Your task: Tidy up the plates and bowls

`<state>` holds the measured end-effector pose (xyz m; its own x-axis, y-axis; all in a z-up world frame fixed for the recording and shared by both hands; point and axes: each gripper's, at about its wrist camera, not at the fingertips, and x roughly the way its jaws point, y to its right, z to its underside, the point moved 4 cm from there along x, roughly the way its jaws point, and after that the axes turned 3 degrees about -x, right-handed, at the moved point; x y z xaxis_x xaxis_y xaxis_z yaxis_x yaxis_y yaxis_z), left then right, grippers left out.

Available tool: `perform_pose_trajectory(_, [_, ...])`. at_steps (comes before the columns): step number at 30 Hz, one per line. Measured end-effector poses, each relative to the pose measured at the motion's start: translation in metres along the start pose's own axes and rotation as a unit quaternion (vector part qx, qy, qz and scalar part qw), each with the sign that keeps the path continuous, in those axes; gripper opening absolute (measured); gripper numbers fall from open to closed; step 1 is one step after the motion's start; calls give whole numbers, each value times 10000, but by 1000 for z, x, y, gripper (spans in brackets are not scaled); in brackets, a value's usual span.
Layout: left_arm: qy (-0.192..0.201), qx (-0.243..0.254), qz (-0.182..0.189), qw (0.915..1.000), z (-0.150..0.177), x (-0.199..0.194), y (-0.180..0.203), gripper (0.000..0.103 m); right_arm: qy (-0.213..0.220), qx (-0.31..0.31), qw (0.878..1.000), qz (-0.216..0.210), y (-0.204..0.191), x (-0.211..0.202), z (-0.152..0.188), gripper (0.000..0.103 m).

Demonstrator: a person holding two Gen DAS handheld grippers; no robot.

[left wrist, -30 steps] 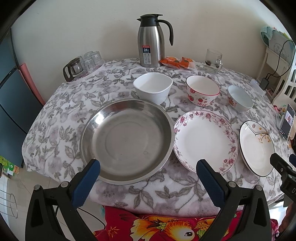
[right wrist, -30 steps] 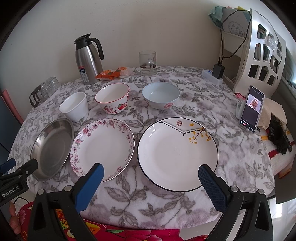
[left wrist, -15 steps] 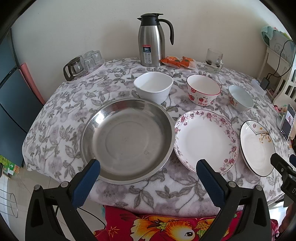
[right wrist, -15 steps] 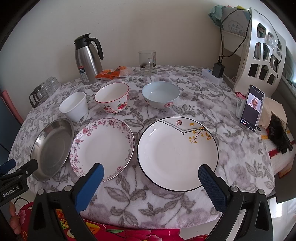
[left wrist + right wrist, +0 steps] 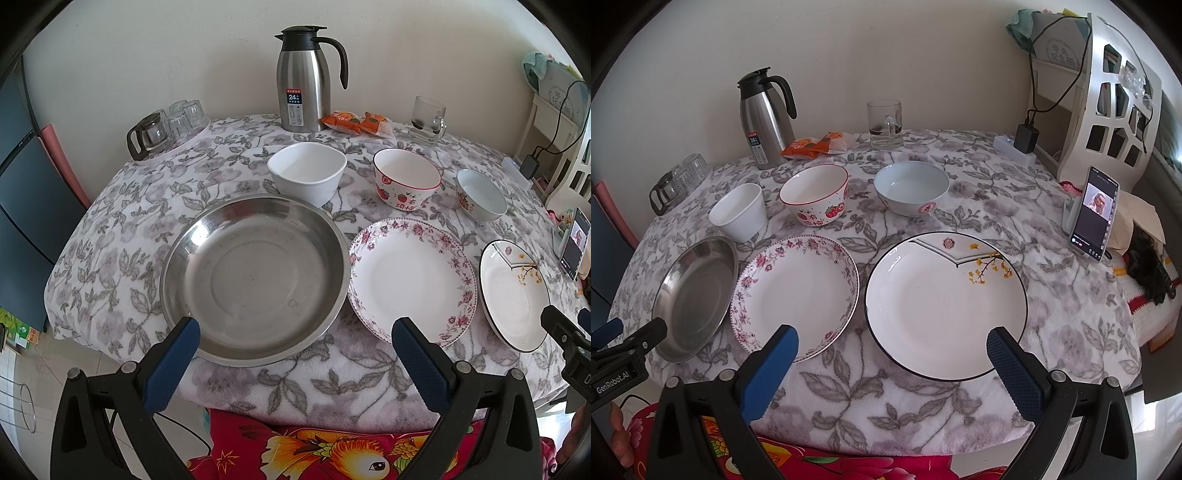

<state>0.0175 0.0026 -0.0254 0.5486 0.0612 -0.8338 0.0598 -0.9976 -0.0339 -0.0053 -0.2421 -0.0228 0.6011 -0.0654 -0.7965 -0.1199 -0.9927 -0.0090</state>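
Plates (image 5: pixel 945 310) and bowls (image 5: pixel 814 199) untouched on tablecloth (image 5: pixel 871 402), both jaws spread (right gripper (image 5: pixel 565 339) mostly cut off).

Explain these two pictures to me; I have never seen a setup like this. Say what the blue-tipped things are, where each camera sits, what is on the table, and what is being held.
There is no robot here. A person holds a pair of tongs in each hand, and each pair carries a wide-angle camera looking forward along its two blue-padded fingers.

One picture comes from the left tongs, the other from the right tongs. Both are open and hold nothing.

On the flowered tablecloth a front row has the steel plate, the rose-rimmed plate and the black-rimmed plate. Behind them stand the white bowl, the strawberry bowl and the pale blue bowl. Farther back are a steel jug, snack packets, a glass mug, a tray of glasses and a phone propped upright.
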Motion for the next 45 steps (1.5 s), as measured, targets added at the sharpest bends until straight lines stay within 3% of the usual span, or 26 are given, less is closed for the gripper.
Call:
perform_pose_trajectory(17, [7,-8,4,10000,0,0,0,103,-30,-40,10000,25,-1,1,1,103])
perform_pose_trajectory(27, [-18,-312,278,9991,-10,1,-14,103,-42,-162,9998,-74,-13,5,-10,103])
perform_pose_trajectory(38, [205,-1045,142,9942,-41,9,-76,103,8,-264,9981,-562,-48,7,-53,103])
perform_pose_trajectory(45, [210,-1513,62,9882,-42,27,-121,103,-204,-520,9936,-981,-99,25,-59,103])
